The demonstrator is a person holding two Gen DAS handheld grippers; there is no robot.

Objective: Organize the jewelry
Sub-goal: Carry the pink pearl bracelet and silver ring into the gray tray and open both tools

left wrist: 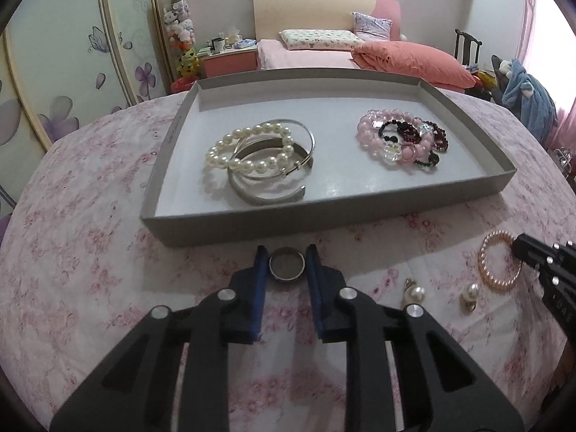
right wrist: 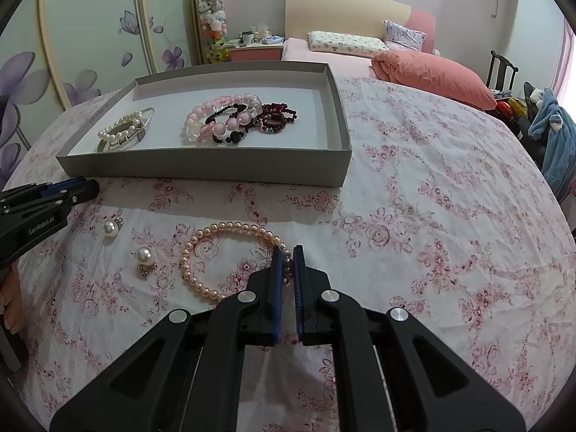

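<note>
A grey shallow box [left wrist: 324,216] [right wrist: 201,171] sits on the floral cloth. Inside, a white pearl bracelet with silver bangles [left wrist: 259,158] [right wrist: 122,129] lies left and a pile of pink and dark bead bracelets [left wrist: 403,140] [right wrist: 237,118] lies right. My left gripper [left wrist: 287,257] is closed around a silver ring [left wrist: 287,268] on the cloth in front of the box. My right gripper [right wrist: 287,252] is shut on the near right side of a peach pearl bracelet [right wrist: 201,280] [left wrist: 498,262] lying on the cloth. Two pearl earrings [left wrist: 414,293] [right wrist: 144,255] lie between the grippers.
The cloth-covered table [right wrist: 432,216] stretches to the right of the box. Behind are a bed with an orange quilt [left wrist: 414,61], a wardrobe with flower doors [right wrist: 90,36], and a chair with blue clothes [right wrist: 554,133].
</note>
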